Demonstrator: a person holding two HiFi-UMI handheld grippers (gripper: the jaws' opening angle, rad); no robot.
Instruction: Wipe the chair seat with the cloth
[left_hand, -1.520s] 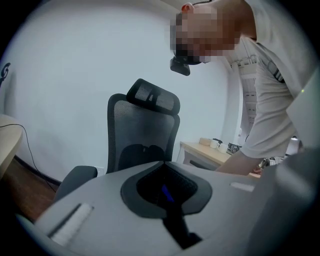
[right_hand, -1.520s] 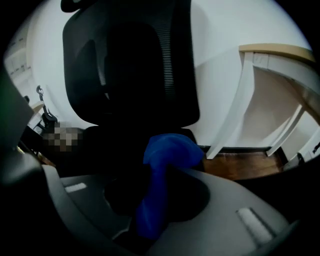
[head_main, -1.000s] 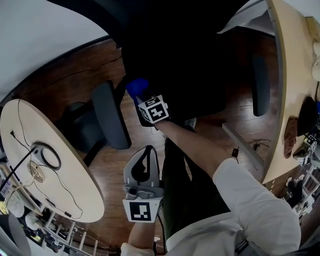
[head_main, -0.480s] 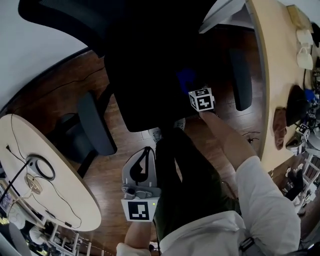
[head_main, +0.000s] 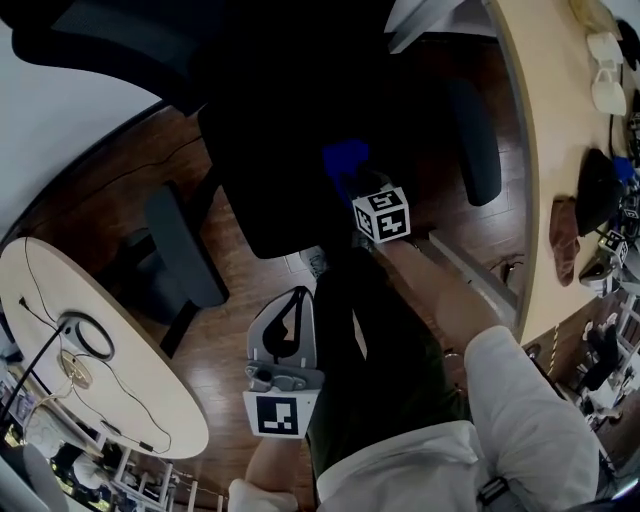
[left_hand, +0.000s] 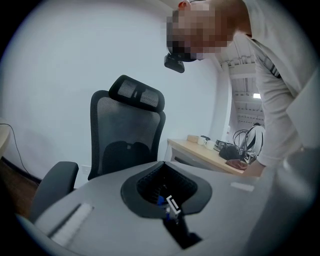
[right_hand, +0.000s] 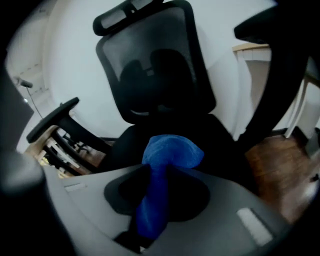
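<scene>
Low in the head view, the left gripper (head_main: 290, 318) hangs over the person's lap, jaws pressed together on nothing; its own view (left_hand: 162, 167) shows the same. Further out, at mid-frame, the right gripper (head_main: 356, 186) pinches the blue cloth (head_main: 345, 158) by one end. The rest bunches into a wad past the jaw tips (right_hand: 170, 150). The cloth sits over the front part of the black seat (head_main: 290, 130), though I cannot tell whether it touches.

Risks, as I judge them:
- The wad may wipe only a narrow strip.
- It could pull free of the pinch if dragged hard.
- Pressed too low, the hard jaw tips could scrape the seat.
- With the left gripper away, the chair may turn under a sideways push.
- A wide sweep could hit the armrest (head_main: 475, 140) at upper right.

The seat looks dark and matt, and the backrest (right_hand: 155, 65) beyond it is mesh. Brown wood floor (head_main: 230, 330) lies below, with a round table (head_main: 150, 400) at lower left, a cluttered desk (head_main: 545, 150) along the right edge, and a white wall (head_main: 60, 120) at upper left.
</scene>
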